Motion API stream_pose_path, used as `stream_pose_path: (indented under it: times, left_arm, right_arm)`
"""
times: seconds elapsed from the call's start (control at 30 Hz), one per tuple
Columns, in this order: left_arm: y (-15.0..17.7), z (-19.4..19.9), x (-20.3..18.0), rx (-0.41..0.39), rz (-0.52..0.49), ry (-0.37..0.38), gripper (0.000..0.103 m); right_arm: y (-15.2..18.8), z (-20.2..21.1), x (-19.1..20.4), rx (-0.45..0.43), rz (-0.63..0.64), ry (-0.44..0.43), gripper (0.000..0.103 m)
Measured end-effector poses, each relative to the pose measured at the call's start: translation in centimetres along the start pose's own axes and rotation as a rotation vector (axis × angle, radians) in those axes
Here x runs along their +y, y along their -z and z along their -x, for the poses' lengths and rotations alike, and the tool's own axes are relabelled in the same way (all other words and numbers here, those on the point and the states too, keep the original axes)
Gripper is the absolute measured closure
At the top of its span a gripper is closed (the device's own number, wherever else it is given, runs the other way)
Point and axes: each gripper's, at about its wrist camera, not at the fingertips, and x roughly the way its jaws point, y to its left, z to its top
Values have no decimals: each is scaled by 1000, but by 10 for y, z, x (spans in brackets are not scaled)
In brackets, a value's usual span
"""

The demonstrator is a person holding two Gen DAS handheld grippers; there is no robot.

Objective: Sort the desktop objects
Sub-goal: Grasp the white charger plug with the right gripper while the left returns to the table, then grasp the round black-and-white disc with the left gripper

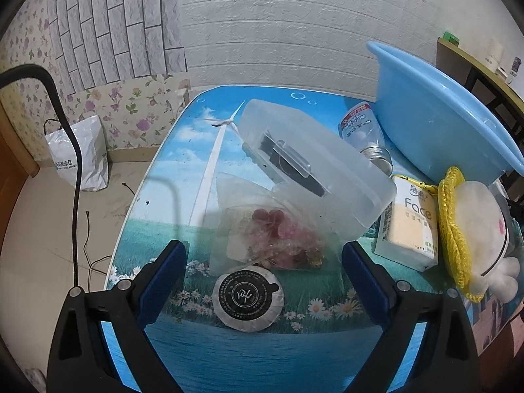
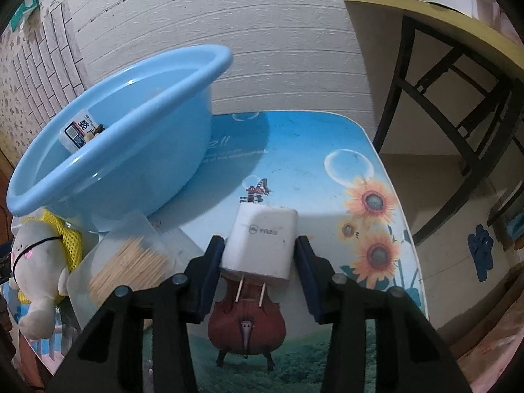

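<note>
The left hand-held gripper (image 1: 263, 278) hangs wide open over the printed tabletop (image 1: 183, 180), its blue pads clasping nothing; between them, toward 6 o'clock in the left wrist view, lies a round wrapped disc with a black label (image 1: 248, 300). Just past it toward 12 o'clock sits a clear bag of pink and red bits (image 1: 278, 239), and leaning over that bag is a translucent plastic box (image 1: 311, 163) with a dark object inside. At 2 o'clock of the box a small clear bottle (image 1: 365, 132) lies on its side beside the blue basin (image 1: 435, 121). At 3 o'clock stand a tissue pack marked "Face" (image 1: 409, 226) and a white plush toy (image 1: 484, 229) wrapped in yellow mesh. In the right wrist view, the right hand-held gripper (image 2: 260, 258) has its two fingers around a white charger plug (image 2: 262, 239), prongs pointing back toward the camera; the left pad touches it, while whether the right pad presses it I cannot tell. At 10 o'clock the basin (image 2: 137, 150) tilts, holding a small labelled packet (image 2: 80, 131). At 9 o'clock lies a clear case of toothpicks (image 2: 131, 265), next to the plush toy (image 2: 36, 262).
</note>
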Motion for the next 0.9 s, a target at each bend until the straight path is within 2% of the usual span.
stream_pose_path:
  times: [0.6, 0.7, 0.77, 0.83, 0.9]
  left_arm:
    - [8, 9, 9, -13, 7, 19, 9]
    - [15, 12, 6, -25, -27, -1, 31]
    - [17, 15, 5, -36, -38, -1, 38]
    - [16, 16, 6, -45, -32, -4, 57]
    - [17, 17, 5, -63, -17, -2, 63]
  right_arm:
    - [8, 2, 6, -32, 31, 12, 60]
    - [8, 0, 7, -33, 39, 23, 60]
    - [8, 0, 8, -37, 45, 21, 60]
    - [9, -1, 9, -44, 60, 24, 61]
    - [9, -1, 11, -47, 82, 22, 61]
